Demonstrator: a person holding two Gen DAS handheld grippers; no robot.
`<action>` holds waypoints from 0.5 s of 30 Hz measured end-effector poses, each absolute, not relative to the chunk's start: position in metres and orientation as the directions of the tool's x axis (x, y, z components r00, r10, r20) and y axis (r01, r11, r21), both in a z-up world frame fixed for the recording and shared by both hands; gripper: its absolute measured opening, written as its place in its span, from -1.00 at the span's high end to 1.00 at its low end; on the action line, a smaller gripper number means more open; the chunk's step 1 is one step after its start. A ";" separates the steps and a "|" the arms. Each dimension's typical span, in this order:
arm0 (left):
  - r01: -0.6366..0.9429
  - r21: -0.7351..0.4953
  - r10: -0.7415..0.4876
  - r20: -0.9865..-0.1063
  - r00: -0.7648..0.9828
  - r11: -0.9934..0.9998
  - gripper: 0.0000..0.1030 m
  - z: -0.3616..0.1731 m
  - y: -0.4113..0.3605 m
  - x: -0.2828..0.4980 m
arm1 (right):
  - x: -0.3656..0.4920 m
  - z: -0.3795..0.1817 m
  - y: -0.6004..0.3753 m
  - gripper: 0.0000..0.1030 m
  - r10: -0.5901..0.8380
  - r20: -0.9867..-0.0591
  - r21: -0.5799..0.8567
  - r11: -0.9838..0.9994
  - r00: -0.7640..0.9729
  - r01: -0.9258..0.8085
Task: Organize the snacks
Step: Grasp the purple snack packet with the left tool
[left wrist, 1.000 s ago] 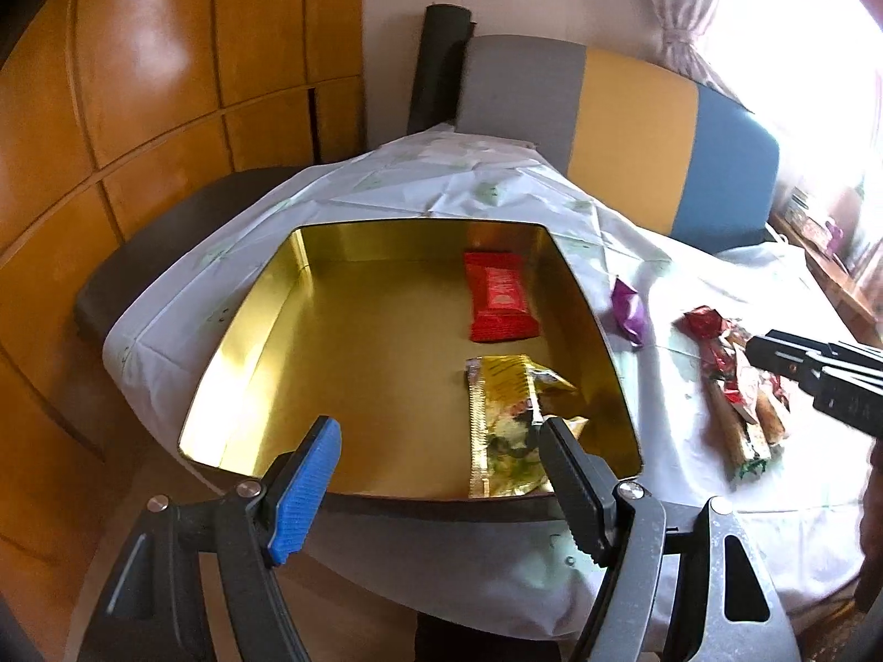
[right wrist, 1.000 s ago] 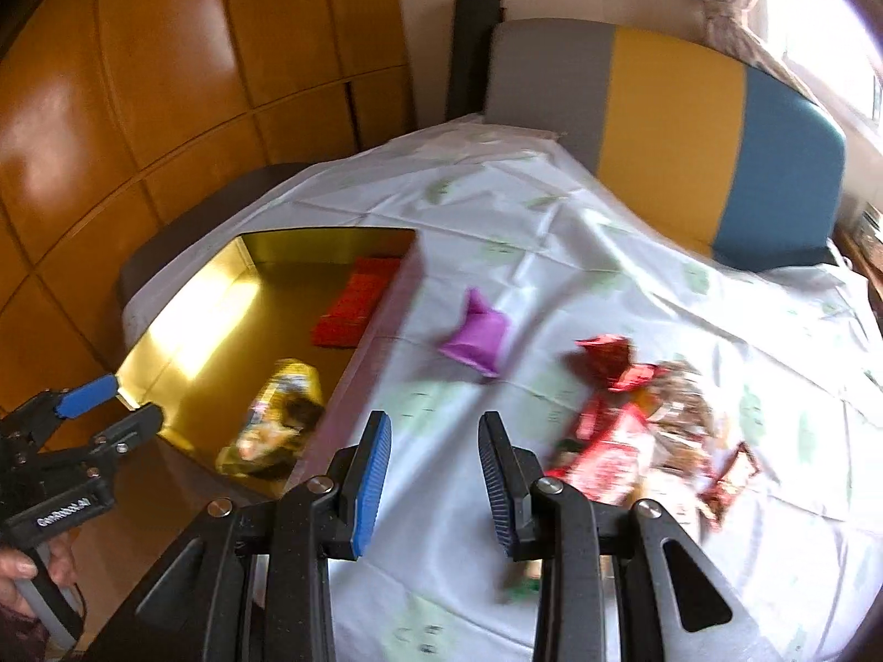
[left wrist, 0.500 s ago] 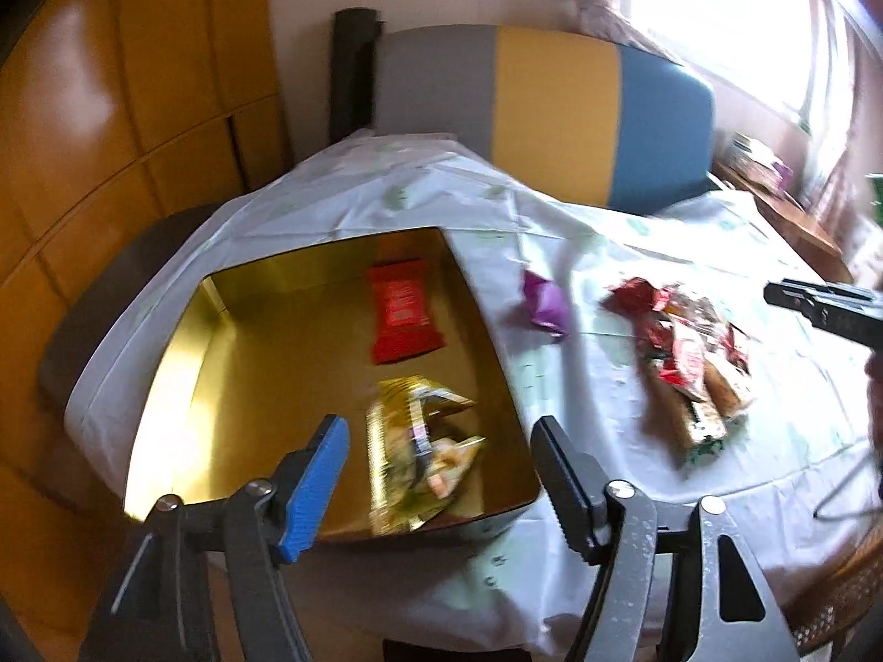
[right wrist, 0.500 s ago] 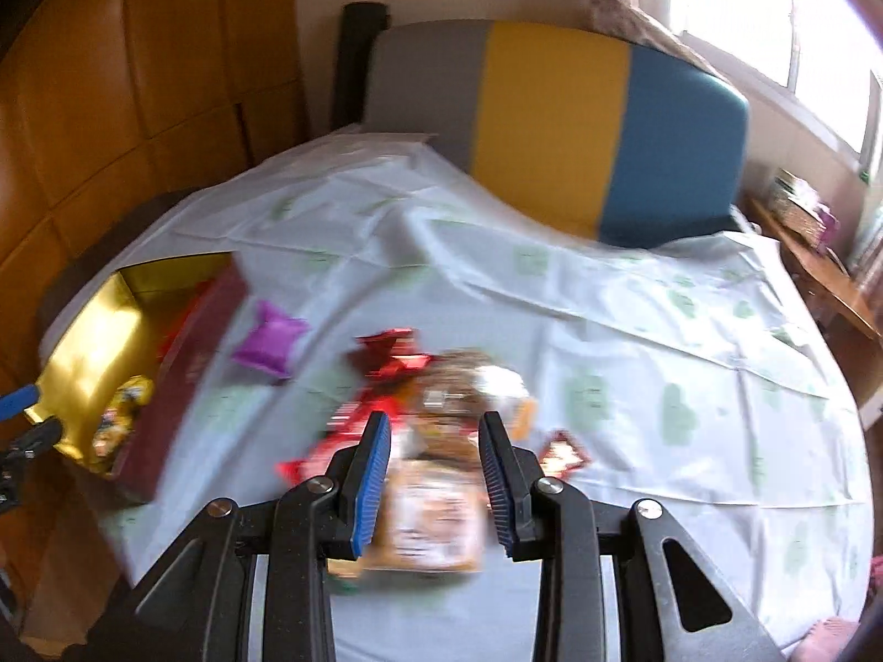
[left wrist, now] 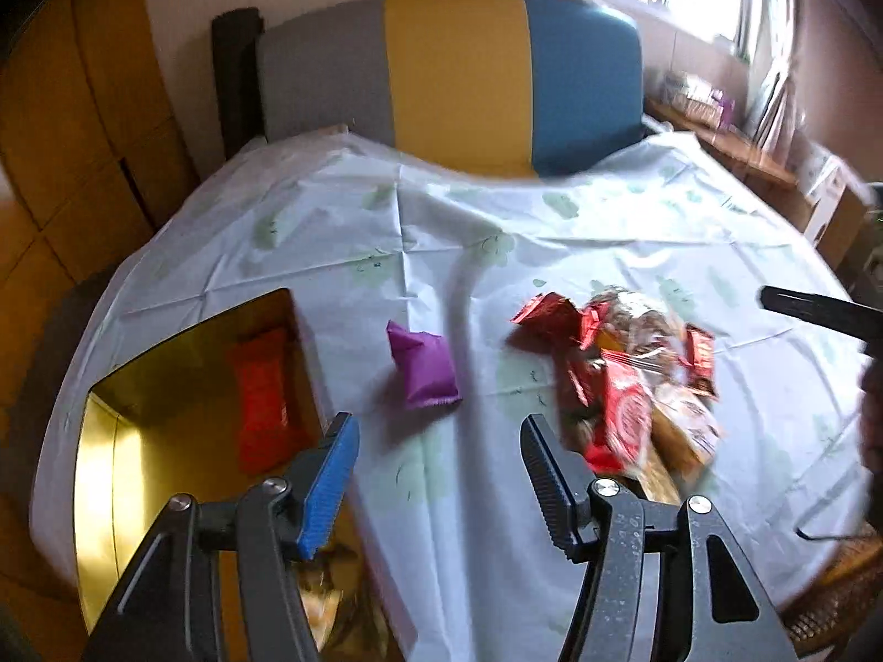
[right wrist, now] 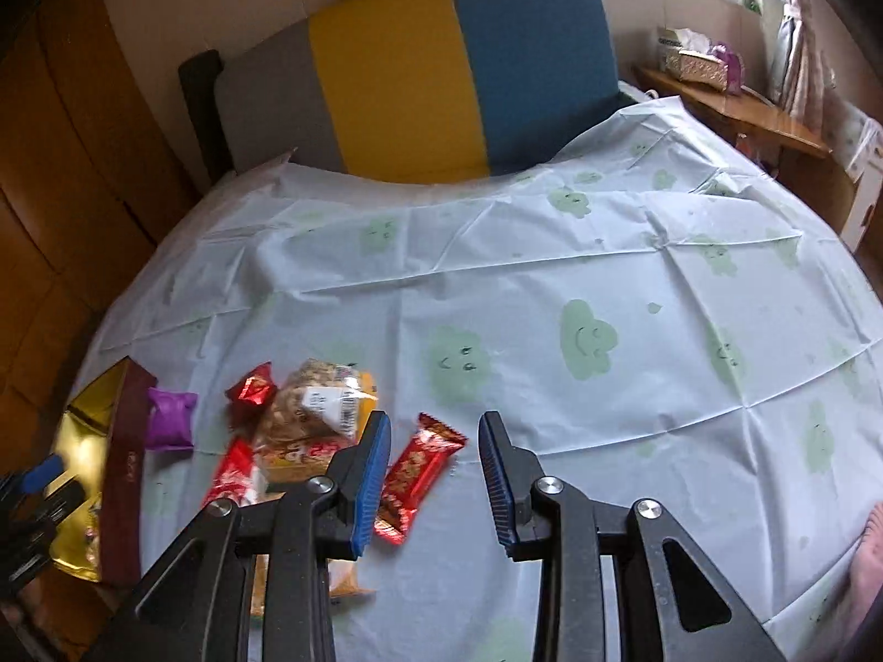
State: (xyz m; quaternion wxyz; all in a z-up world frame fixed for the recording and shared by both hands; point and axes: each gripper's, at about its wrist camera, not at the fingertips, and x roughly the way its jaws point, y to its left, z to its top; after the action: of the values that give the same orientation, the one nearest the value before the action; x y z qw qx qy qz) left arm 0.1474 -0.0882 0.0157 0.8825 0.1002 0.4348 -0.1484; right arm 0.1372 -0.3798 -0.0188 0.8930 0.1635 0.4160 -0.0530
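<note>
Lying in a loose heap (left wrist: 634, 386) toward the near left part of the surface (right wrist: 607, 287), the snacks are small foil and film packets: light, crinkly and slippery, soft enough to crush if squeezed hard. One red bar (right wrist: 416, 474) lies a little apart at the heap's right side, and a purple packet (left wrist: 422, 369) sits alone between the heap and the gold-lined box (left wrist: 127, 441) at the surface's left edge. That box already holds a red packet (left wrist: 262, 397) and another wrapper at its near end, so sorting looks partly done.

The left gripper (left wrist: 436, 482) hangs over the box's right wall and the cloth beside it; its jaws have just been closing and now stand spread with nothing between them. The right gripper (right wrist: 433, 477) hovers above the red bar, jaws narrowly parted and empty, the bar showing through the gap but not pinched.

Such a flat bar is probably best taken across its short width near the middle, or by a crimped end seal, with gentle pressure. The purple packet looks puffy and would likely suit a grip across its body.
</note>
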 end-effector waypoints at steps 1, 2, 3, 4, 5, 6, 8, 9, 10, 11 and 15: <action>0.356 0.038 -0.180 -0.809 0.559 0.934 -0.18 0.011 -0.093 0.157 | 0.138 -0.019 -0.378 0.35 0.044 -0.760 0.247 0.942 0.649 0.226; 0.356 0.036 -0.176 -0.821 0.543 0.934 -0.18 0.006 -0.098 0.168 | 0.140 -0.017 -0.376 0.35 0.047 -0.758 0.247 0.944 0.651 0.219; 0.346 0.043 -0.160 -0.830 0.535 0.937 -0.18 0.001 -0.100 0.175 | 0.139 -0.017 -0.376 0.35 0.054 -0.756 0.251 0.945 0.653 0.212; 0.342 0.051 -0.145 -0.840 0.523 0.938 -0.18 -0.006 -0.106 0.186 | 0.138 -0.015 -0.375 0.35 0.063 -0.752 0.257 0.945 0.656 0.203; 0.345 0.056 -0.139 -0.845 0.516 0.937 -0.18 -0.010 -0.109 0.192 | 0.138 -0.014 -0.374 0.35 0.069 -0.749 0.261 0.945 0.659 0.198; 0.337 0.079 -0.113 -0.851 0.513 0.938 -0.18 -0.017 -0.113 0.200 | 0.141 -0.015 -0.372 0.35 0.072 -0.747 0.263 0.945 0.661 0.194; 0.330 0.106 -0.081 -0.858 0.507 0.938 -0.18 -0.027 -0.119 0.212 | 0.141 -0.013 -0.371 0.35 0.080 -0.742 0.269 0.945 0.665 0.187; 0.335 0.111 -0.078 -0.860 0.504 0.936 -0.18 -0.031 -0.122 0.216 | 0.141 -0.013 -0.370 0.35 0.085 -0.742 0.273 0.944 0.665 0.184; 0.333 0.128 -0.061 -0.862 0.502 0.934 -0.18 -0.036 -0.125 0.221 | 0.142 -0.013 -0.370 0.35 0.090 -0.741 0.275 0.945 0.665 0.179; 0.328 0.139 -0.047 -0.865 0.500 0.934 -0.18 -0.040 -0.126 0.225 | 0.142 -0.012 -0.369 0.35 0.094 -0.740 0.276 0.945 0.666 0.174; 0.295 0.182 0.020 -0.878 0.478 0.938 0.12 -0.061 -0.128 0.241 | 0.143 -0.012 -0.365 0.35 0.108 -0.741 0.274 0.950 0.663 0.152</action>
State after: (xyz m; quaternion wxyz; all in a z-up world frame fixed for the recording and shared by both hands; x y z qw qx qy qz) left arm 0.2408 -0.1278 -0.0607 0.8455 0.1558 0.5042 -0.0813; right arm 0.1426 -0.3648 -0.0116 0.8980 0.1579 0.4105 -0.0123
